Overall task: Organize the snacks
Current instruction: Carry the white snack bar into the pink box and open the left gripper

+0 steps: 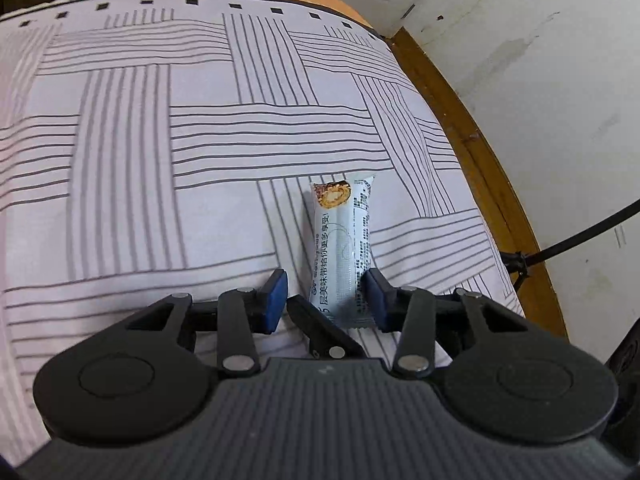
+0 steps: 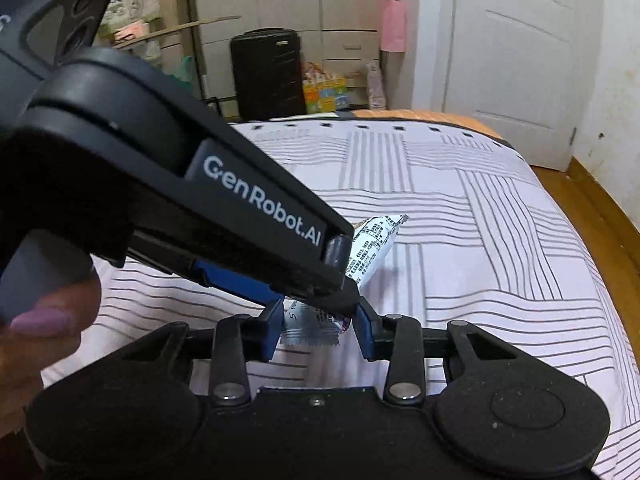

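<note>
Both black two-finger grippers w/ blue pads sit on one snack: the long white foil-wrapped roll-cake packet. Left gripper is spread, only its one pad touching the packet; right gripper looks clenched on the packet's crimped end. Risk imo: foil slips or crumples. Packet's over the grey-striped white bedsheet, a black suitcase and white door beyond it.

Snack wrapper: glossy plastic film, crimped ends. Bedsheet: matt striped cloth. Gripper: matt black plastic, blue pads, shiny metal pins. Floor: varnished wood.
</note>
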`<move>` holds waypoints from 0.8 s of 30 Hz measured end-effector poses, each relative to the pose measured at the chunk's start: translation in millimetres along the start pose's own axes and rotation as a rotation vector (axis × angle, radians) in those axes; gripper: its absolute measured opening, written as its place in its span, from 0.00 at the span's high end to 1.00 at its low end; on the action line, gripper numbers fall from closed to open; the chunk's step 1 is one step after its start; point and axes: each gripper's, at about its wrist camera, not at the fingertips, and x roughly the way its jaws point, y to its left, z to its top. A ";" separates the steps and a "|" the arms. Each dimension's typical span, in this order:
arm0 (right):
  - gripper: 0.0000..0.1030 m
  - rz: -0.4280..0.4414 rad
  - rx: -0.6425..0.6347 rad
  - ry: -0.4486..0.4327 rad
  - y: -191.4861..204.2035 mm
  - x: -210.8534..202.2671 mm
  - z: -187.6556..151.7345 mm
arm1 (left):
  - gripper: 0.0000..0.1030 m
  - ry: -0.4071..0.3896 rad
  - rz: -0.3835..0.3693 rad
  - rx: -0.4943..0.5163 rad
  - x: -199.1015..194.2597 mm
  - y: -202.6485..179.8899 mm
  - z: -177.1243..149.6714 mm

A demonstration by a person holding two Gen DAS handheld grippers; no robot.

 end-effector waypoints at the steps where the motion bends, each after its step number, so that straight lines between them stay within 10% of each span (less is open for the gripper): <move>1: 0.59 0.012 -0.002 0.002 -2.7 -3.4 1.6 | 0.60 0.002 0.004 0.001 -7.9 0.0 -2.0; 24: 0.59 0.263 -0.315 0.003 117.5 -66.3 67.9 | 0.60 -0.152 0.127 -0.061 -200.6 40.5 -50.3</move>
